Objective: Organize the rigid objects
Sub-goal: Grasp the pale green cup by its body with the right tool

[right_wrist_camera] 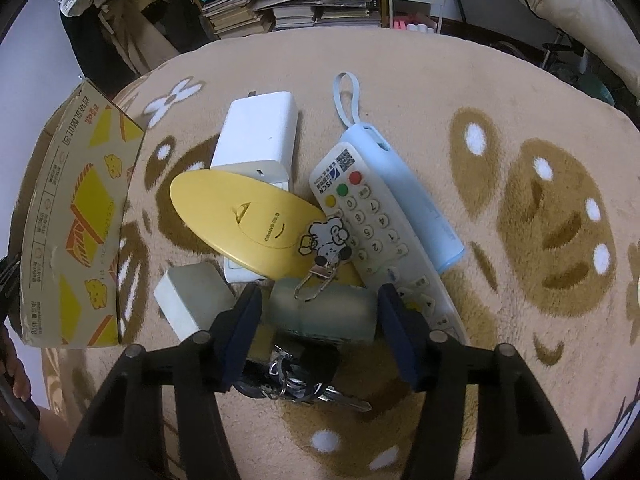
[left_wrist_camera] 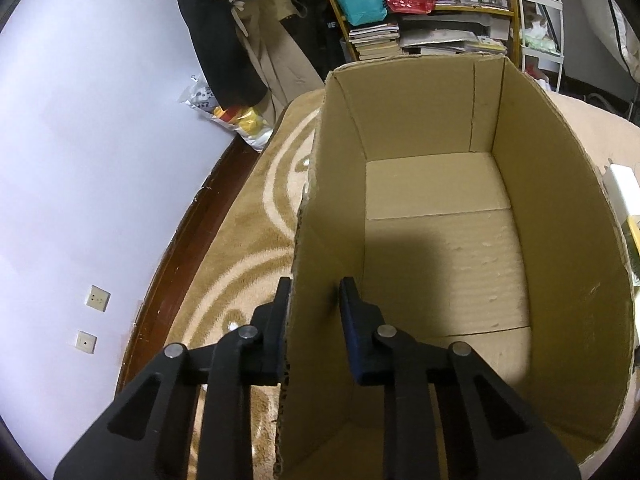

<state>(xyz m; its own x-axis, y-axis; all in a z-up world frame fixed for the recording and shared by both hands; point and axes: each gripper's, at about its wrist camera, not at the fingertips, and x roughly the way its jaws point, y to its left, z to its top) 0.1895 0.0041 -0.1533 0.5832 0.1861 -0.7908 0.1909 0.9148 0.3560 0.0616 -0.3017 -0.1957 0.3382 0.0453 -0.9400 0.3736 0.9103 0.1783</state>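
The left gripper [left_wrist_camera: 316, 294] is straddling the near left wall of an open cardboard box [left_wrist_camera: 568, 240]. One dark finger is sitting outside the wall and the other inside. Whether the pads are pressing on the cardboard or only standing to either side of it cannot be told. The box is standing upright on a tan carpet [left_wrist_camera: 248, 240] with cream swirls, and its floor is bare. Left of the carpet, a dark wooden skirting is running along a pale wall with two sockets [left_wrist_camera: 93, 320]. Behind the box, books and bags are crowding a shelf [left_wrist_camera: 400, 12].

The right gripper [right_wrist_camera: 318, 304] is hovering with its jaws spread wide, gripping nothing. A pale green translucent case [right_wrist_camera: 324, 312] is lying between its fingertips. A metal clip from a cartoon dog keychain [right_wrist_camera: 330, 240] is resting on top of that case. Below the case, a bunch of keys [right_wrist_camera: 304, 384] is lying on the carpet. Just left of the left finger, a small white block [right_wrist_camera: 188, 304] is sitting. Beyond the case, a yellow oval object [right_wrist_camera: 248, 220] is lying partly over a white power bank [right_wrist_camera: 260, 136]. To the right, a white remote control [right_wrist_camera: 372, 224] with coloured buttons is leaning against a light blue case [right_wrist_camera: 416, 200] with a loop strap. At the far left, the box's printed yellow outer wall is standing beside this pile.
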